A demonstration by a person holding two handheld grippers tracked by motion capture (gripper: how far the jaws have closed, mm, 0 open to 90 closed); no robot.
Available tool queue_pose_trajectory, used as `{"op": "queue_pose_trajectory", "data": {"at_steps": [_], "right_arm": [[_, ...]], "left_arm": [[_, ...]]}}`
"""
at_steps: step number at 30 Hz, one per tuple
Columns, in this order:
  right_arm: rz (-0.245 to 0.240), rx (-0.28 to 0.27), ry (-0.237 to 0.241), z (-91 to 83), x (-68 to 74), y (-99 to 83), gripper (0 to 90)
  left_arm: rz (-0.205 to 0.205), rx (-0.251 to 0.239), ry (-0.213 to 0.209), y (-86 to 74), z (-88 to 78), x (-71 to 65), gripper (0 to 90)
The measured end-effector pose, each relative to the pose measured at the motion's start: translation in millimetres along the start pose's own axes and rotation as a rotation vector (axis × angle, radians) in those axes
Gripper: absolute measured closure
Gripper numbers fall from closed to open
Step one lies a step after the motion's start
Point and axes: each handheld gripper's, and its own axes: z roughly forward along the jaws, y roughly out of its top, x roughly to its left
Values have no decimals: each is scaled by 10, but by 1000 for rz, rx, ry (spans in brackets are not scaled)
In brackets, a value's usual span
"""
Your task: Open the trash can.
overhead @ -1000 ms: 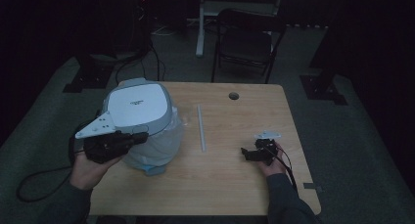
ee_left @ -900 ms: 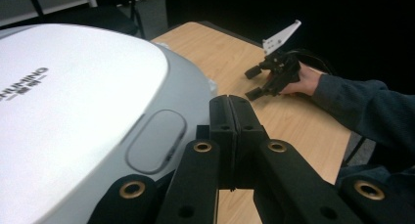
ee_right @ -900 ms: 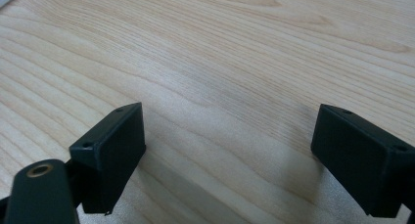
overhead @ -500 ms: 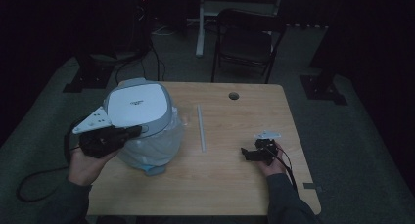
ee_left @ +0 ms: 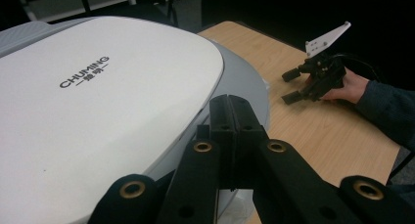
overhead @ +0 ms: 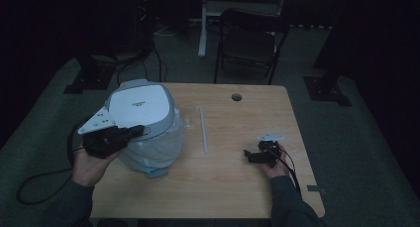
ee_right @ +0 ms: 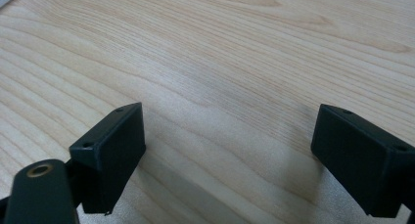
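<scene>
A round bin with a white lid (overhead: pixel 140 106) and a grey rim stands on the left of the wooden table (overhead: pixel 233 187), a clear plastic bag (overhead: pixel 156 152) bulging below the lid. The lid (ee_left: pixel 98 92) bears dark lettering. My left gripper (overhead: pixel 140 132) is held at the bin's near left side, its jaws pressed together with nothing between them; their tips (ee_left: pixel 230 104) lie by the grey rim. My right gripper (overhead: pixel 248 155) rests low at the table's right, jaws wide apart over bare wood (ee_right: pixel 230 150). From the left gripper view, the right gripper (ee_left: pixel 292 86) stands open.
A thin white strip (overhead: pixel 203 130) lies along the table's middle. A round cable hole (overhead: pixel 236 96) sits near the far edge. A dark folding chair (overhead: pixel 250 43) stands behind the table. A cable (overhead: pixel 34 182) trails off the left side.
</scene>
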Motion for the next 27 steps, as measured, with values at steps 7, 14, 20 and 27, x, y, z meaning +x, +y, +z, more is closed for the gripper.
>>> {"op": "queue_pose_trajectory", "data": {"at_steps": [7, 14, 20, 27], "right_arm": [[0, 0, 0, 0, 0, 0, 118], [0, 0, 0, 0, 0, 0, 118], [0, 0, 0, 0, 0, 0, 118], [0, 0, 0, 0, 0, 0, 118]], "left_arm": [[-4, 0, 2, -12, 5, -8, 900], [-9, 4, 5, -12, 7, -13, 900], [-15, 5, 2, -18, 10, -13, 900], [-6, 6, 15, -15, 11, -35, 900]]}}
